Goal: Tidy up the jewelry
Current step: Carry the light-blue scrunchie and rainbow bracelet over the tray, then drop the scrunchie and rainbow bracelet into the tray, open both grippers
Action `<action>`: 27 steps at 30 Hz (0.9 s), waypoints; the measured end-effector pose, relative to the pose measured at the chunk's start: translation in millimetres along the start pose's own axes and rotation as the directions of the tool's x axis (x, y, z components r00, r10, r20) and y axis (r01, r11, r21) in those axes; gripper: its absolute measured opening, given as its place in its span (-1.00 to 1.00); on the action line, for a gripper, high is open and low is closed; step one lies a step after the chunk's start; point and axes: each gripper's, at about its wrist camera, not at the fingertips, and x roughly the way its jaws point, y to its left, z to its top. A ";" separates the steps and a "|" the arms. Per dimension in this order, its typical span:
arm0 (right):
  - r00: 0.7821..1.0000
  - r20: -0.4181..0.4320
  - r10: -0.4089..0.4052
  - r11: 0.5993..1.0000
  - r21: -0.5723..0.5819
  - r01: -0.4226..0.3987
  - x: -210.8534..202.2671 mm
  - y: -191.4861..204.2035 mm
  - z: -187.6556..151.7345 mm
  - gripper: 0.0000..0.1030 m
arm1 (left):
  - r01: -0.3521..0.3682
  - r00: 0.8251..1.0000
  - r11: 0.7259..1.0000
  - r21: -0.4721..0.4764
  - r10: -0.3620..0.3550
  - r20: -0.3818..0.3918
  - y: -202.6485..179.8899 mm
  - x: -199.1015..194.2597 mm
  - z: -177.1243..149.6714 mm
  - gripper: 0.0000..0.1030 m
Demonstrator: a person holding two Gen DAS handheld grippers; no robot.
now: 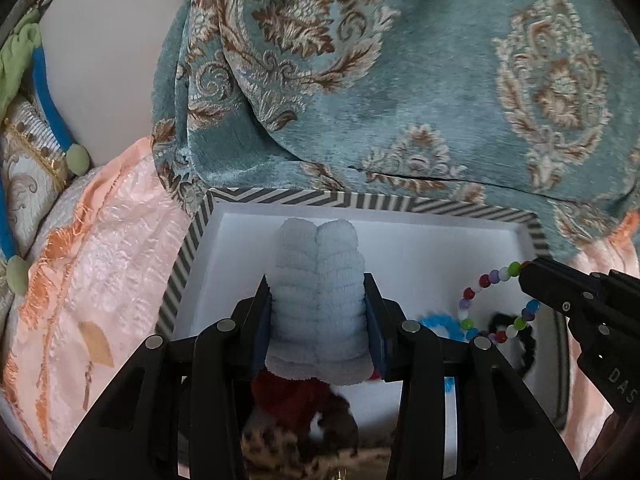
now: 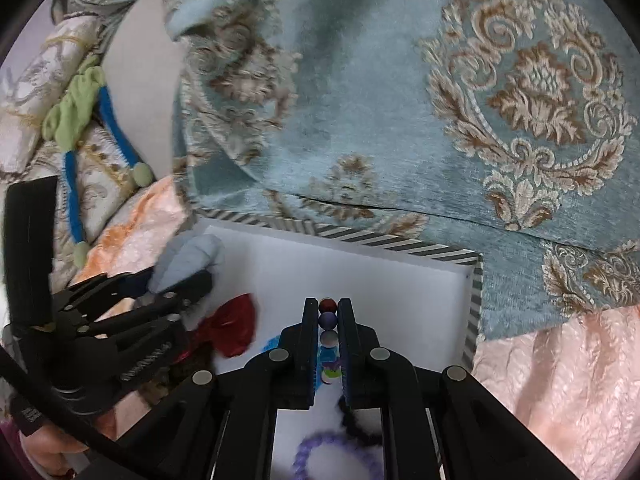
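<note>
My left gripper (image 1: 318,286) is shut on a fluffy light blue scrunchie (image 1: 320,288) and holds it over the white box with a striped rim (image 1: 280,197). My right gripper (image 2: 328,308) is shut on a bracelet of coloured beads (image 2: 328,322); the bracelet hangs as a loop over the box in the left wrist view (image 1: 494,304). The right gripper enters that view from the right (image 1: 524,270). The left gripper with the scrunchie (image 2: 192,258) shows at the left of the right wrist view. In the box lie a red bow (image 2: 234,326), a blue scrunchie (image 1: 440,326), a black scrunchie (image 1: 520,344) and a purple scrunchie (image 2: 320,456).
The box (image 2: 400,245) stands on a peach cloth (image 1: 100,264) against a teal patterned cushion (image 1: 400,80). A blue headband with green ends (image 1: 48,100) lies at the far left beside a cream patterned cushion (image 1: 28,176). A leopard-print item (image 1: 280,452) lies under my left gripper.
</note>
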 end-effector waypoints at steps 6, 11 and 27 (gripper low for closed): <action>0.992 -0.040 -0.116 0.993 0.027 0.118 29.8 -32.0 -0.3 -0.84 | -0.013 1.000 1.000 -0.021 0.012 -0.029 2.7 31.9 1.0 -0.23; 0.981 -0.044 -0.188 0.982 -0.018 0.187 41.4 -35.8 -7.0 -0.84 | -0.026 0.999 0.998 -0.050 0.024 -0.047 9.6 48.5 -3.4 -0.23; 0.986 -0.010 -0.167 0.986 -0.028 0.166 16.6 -21.4 -19.5 -0.21 | 0.000 1.000 0.996 -0.089 -0.001 -0.011 16.7 35.1 -8.1 0.34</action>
